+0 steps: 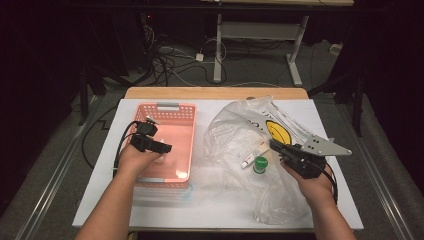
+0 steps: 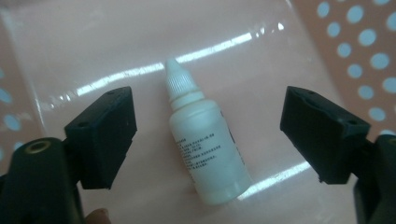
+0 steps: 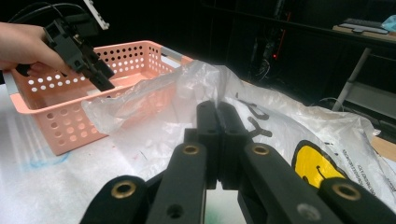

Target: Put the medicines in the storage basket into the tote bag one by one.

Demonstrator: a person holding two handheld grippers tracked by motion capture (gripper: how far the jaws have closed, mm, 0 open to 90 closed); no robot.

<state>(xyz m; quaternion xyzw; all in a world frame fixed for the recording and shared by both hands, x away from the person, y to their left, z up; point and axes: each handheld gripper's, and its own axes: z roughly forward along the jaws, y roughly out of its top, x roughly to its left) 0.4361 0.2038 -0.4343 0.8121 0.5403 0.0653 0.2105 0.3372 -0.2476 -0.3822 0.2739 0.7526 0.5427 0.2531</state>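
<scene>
A small white dropper bottle (image 2: 205, 140) lies on the floor of the pink perforated basket (image 1: 167, 106), its tip pointing away. My left gripper (image 2: 208, 135) hangs over it, open, with one jaw on each side and neither pad touching. In the high view the left gripper (image 1: 162, 148) reaches down into the basket's near half. My right gripper (image 1: 274, 145) is shut on the film of a clear plastic bag (image 1: 235, 130), which rises to a peak at the jaw tips (image 3: 217, 109).
A green-capped item (image 1: 260, 163) and a pale tube (image 1: 252, 155) lie in or under the bag, just left of the right gripper. The bag bears a yellow smiley print (image 3: 317, 163). The basket (image 3: 70, 121) stands left of the bag on the white tabletop (image 1: 215, 200).
</scene>
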